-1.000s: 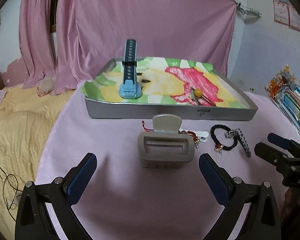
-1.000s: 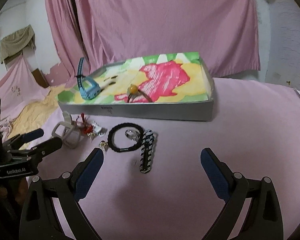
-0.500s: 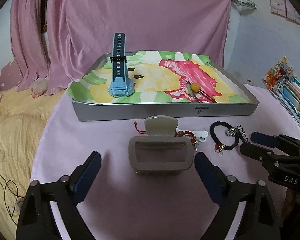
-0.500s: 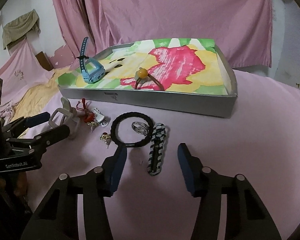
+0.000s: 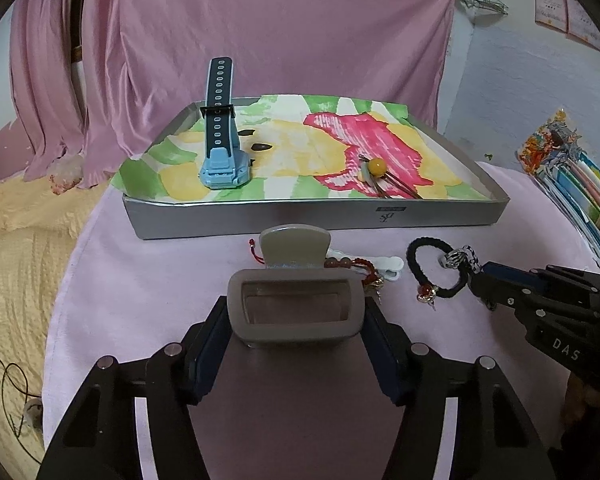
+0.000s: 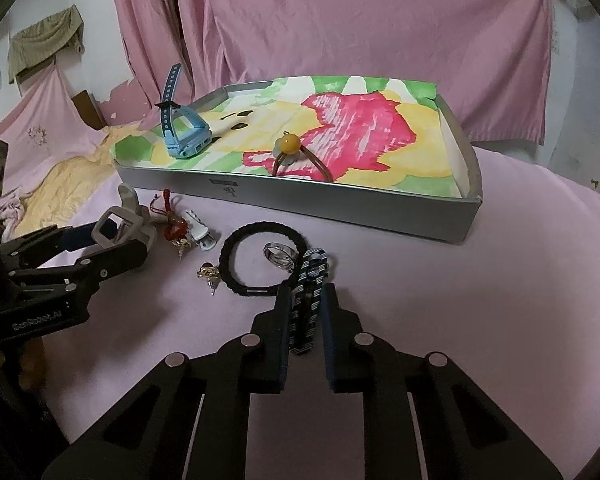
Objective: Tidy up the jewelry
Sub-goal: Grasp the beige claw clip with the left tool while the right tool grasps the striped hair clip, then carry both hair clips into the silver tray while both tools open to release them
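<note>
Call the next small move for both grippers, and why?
Probably lift both straight up. The left gripper has closed on the hair clip and the right gripper on the braided strap, both still on the cloth; the tray lies beyond.

Backdrop: pink draped fabric curtain (image 5: 260, 40), upper centre.
Left edge: yellow textured bedspread (image 5: 16, 264); thin black cable (image 5: 12, 380) lower left.
Right edge: stack of colourful booklets (image 5: 568, 172).
Upper left: olive cloth (image 6: 44, 44) hanging on wall.
</note>
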`<state>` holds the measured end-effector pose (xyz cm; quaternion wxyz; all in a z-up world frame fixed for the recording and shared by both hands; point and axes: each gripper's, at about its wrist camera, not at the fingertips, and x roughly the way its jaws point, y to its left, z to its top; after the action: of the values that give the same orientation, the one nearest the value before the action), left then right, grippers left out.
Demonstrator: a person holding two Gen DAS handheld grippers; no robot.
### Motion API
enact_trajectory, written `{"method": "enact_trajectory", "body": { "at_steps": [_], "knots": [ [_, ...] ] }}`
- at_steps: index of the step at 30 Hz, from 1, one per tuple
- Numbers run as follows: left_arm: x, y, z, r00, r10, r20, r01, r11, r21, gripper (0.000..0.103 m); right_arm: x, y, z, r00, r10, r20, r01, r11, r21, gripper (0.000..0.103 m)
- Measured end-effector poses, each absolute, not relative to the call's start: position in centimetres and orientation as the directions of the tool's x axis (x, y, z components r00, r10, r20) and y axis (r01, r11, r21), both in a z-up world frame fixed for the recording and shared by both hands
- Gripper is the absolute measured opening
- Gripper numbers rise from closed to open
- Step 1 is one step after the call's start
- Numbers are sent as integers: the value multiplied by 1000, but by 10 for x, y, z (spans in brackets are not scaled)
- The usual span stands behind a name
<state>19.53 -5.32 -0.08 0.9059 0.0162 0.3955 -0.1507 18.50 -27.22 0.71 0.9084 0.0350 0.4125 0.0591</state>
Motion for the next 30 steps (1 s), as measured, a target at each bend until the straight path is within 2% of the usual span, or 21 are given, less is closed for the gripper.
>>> {"method": "enact_trajectory", "body": {
  "at_steps": [5,10,11,19,30],
  "knots": [
    [192,-51,0,646,-272,-713,283,953,-108,58,182,-282,6,656,212,-725,-81,974,211,13],
    [186,-47,4,660,-296,-691,282,950,-137,58,175,-280,7,680,228,-697,-90,969,230,12],
    [185,-47,5,663,-298,-686,283,949,-139,58,174,-280,8,684,232,-692,-94,968,232,3],
    [181,-47,11,678,-316,-663,292,944,-152,58,174,-280,6,674,228,-703,-90,970,228,3],
    [181,-44,17,699,-330,-634,283,942,-178,58,172,-282,19,713,224,-664,-104,971,215,3]
  ]
}}
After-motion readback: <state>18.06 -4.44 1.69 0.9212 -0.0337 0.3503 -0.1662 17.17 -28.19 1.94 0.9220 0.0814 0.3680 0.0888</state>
